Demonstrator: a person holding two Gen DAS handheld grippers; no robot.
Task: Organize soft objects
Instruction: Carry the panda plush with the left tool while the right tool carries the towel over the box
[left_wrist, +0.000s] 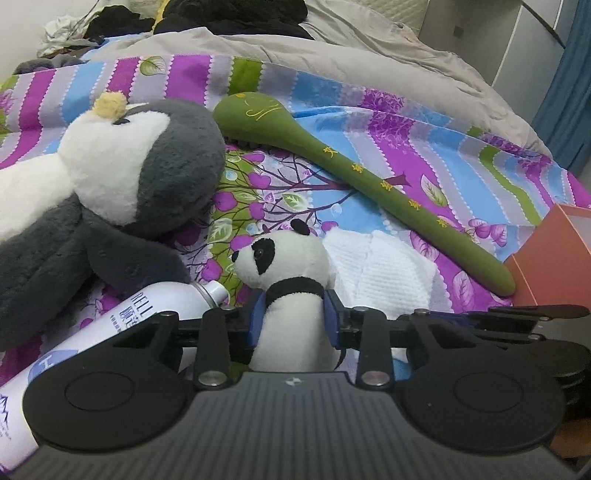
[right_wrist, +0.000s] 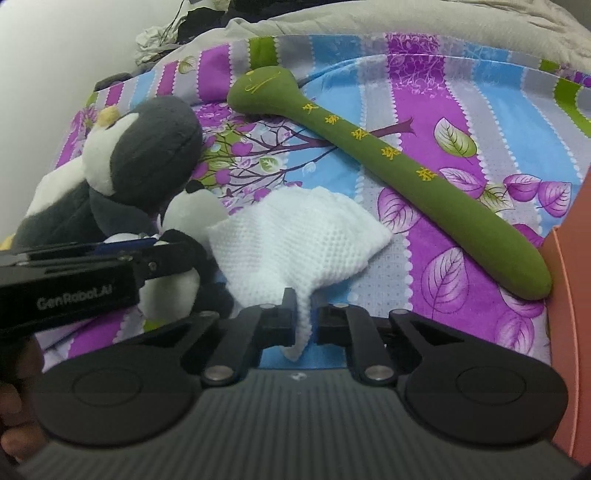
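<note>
White plush is bulging between the left gripper (left_wrist: 293, 321) as it is squeezing the panda (left_wrist: 288, 291) on the bedsheet (left_wrist: 388, 122), while the right gripper (right_wrist: 303, 325) is pinching the white cloth (right_wrist: 295, 240) beside it, seemingly for lifting both.

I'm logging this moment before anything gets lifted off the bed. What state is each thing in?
left gripper: closed around the panda's body.
small panda plush: upright, gripped.
right gripper: pinching the cloth's corner.
white knitted cloth: spread on the bedspread, one corner pinched.
penguin plush: lying on its back, untouched.
green padded stick: lying flat, untouched.
spray bottle: lying on its side.
</note>
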